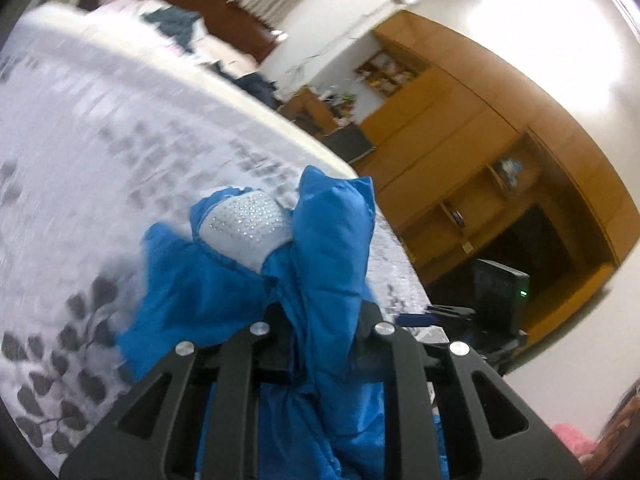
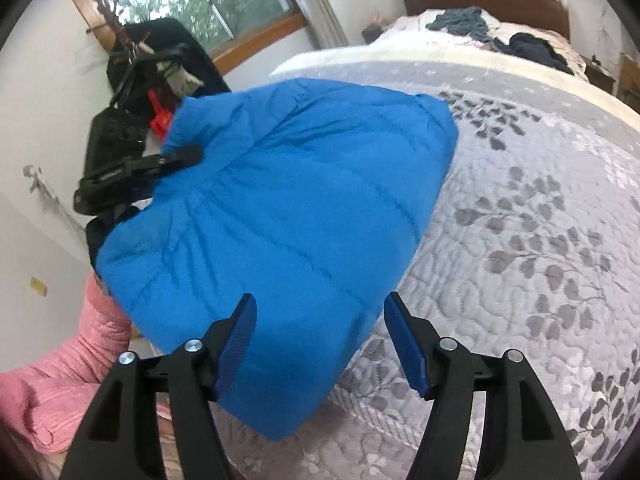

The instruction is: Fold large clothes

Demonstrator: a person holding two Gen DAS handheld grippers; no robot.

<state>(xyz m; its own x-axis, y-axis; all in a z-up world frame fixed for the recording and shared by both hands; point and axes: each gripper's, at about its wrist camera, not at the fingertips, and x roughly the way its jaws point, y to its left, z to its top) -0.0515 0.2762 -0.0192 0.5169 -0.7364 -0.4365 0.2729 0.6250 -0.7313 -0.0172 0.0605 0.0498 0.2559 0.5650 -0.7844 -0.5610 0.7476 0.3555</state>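
Note:
A bright blue puffer jacket point(image 2: 288, 208) hangs in the air over the edge of a bed point(image 2: 520, 208) with a grey leaf-patterned quilt. In the left wrist view my left gripper point(image 1: 320, 332) is shut on a bunched fold of the blue jacket point(image 1: 316, 264), whose silver dotted lining point(image 1: 248, 228) shows. In the right wrist view the left gripper point(image 2: 176, 160) pinches the jacket's far upper corner. My right gripper point(image 2: 320, 344) is open, its blue pads either side of the jacket's lower edge, with nothing clamped.
Dark clothes point(image 2: 532, 50) lie heaped on a second bed point(image 2: 420, 28) by the wooden headboard. A pink sleeve point(image 2: 60, 384) shows at the lower left. Wooden cabinets point(image 1: 500, 132) line the wall, and a coat rack with dark bags point(image 2: 152, 68) stands by the window.

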